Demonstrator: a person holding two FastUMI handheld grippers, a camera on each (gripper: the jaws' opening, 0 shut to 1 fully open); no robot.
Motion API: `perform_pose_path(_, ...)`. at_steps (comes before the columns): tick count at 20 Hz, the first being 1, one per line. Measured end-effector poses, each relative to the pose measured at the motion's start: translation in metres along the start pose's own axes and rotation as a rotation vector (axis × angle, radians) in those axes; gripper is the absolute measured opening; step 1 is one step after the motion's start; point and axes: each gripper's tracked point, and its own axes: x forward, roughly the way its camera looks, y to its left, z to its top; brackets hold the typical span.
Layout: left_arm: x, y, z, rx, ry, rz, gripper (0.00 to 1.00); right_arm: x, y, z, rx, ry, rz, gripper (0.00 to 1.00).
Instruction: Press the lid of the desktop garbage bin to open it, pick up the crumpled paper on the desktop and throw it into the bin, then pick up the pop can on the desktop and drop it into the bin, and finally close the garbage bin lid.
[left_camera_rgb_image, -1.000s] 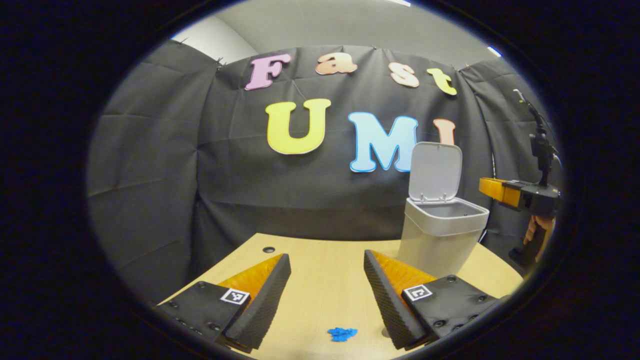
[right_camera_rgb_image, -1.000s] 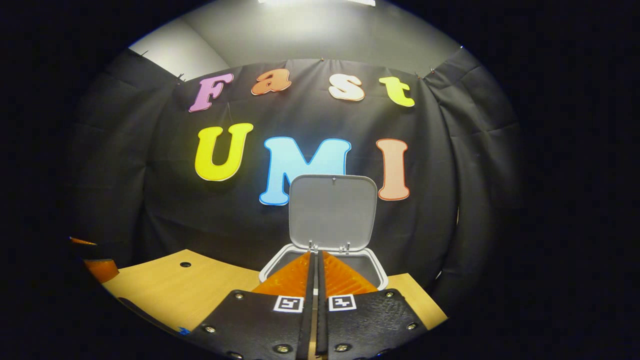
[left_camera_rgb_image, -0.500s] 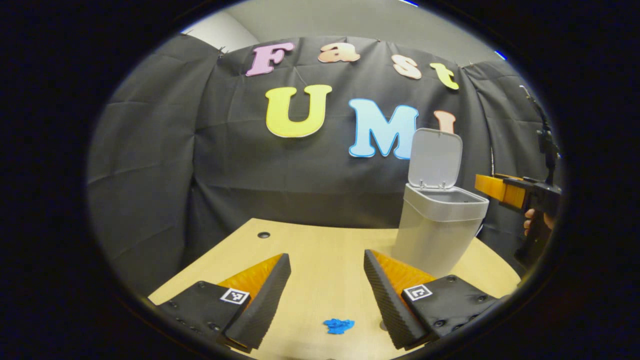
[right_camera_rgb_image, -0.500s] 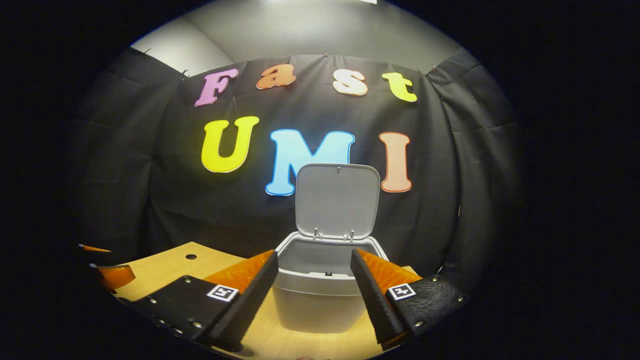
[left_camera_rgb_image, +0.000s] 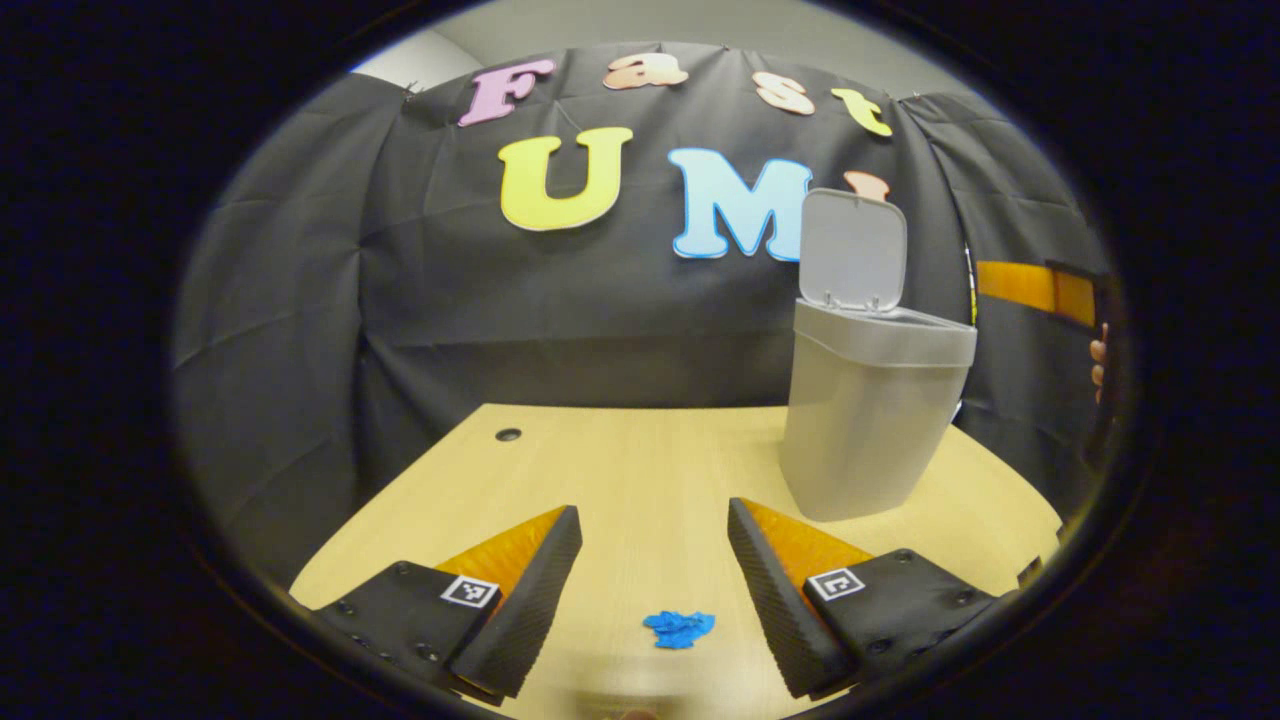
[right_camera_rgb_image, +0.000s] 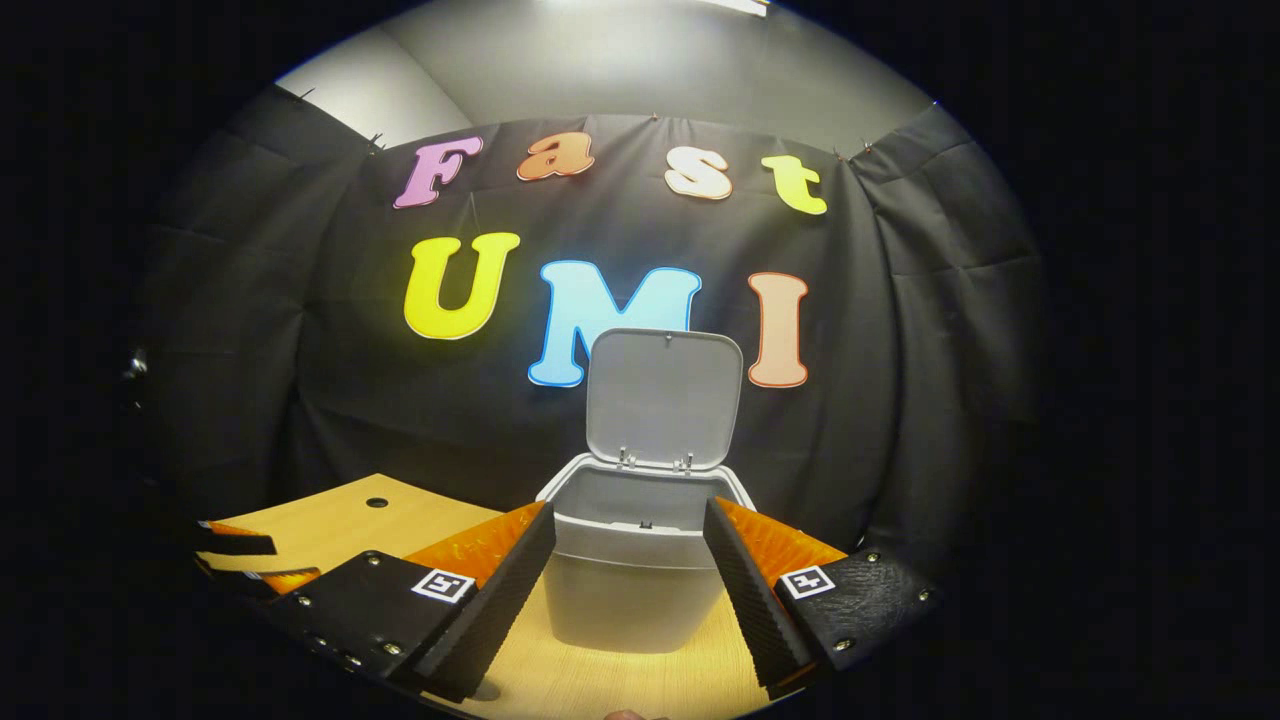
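Gaping wide and empty, left gripper (left_camera_rgb_image: 655, 575) frames blue crumpled paper (left_camera_rgb_image: 679, 629); right gripper (right_camera_rgb_image: 628, 570), equally spread, frames bin (right_camera_rgb_image: 630, 580).

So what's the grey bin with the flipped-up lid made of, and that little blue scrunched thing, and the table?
Grey bin with flipped-up lid: probably plastic, smooth matte walls, moulded rim. Little blue scrunched thing: looks like crumpled paper, creased and dull, though too small to be sure. Pale tan table: wood or wood-look laminate, with faint grain lines.
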Motion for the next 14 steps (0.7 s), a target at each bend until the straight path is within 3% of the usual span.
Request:
perform_pose_path(9,0.037,-0.011,-0.094,-0.02,0.146,-0.049,0.94,-0.031,0.007,-0.012,-0.008,0.06,-0.008,0.95)
perform_pose_path(10,0.041,-0.009,-0.104,-0.018,0.161,-0.044,1.0,-0.033,0.009,-0.014,-0.006,0.069,-0.005,0.95)
perform_pose_path(14,0.054,-0.007,-0.136,-0.004,0.214,-0.043,0.97,-0.039,0.013,-0.015,-0.022,0.08,-0.014,0.95)
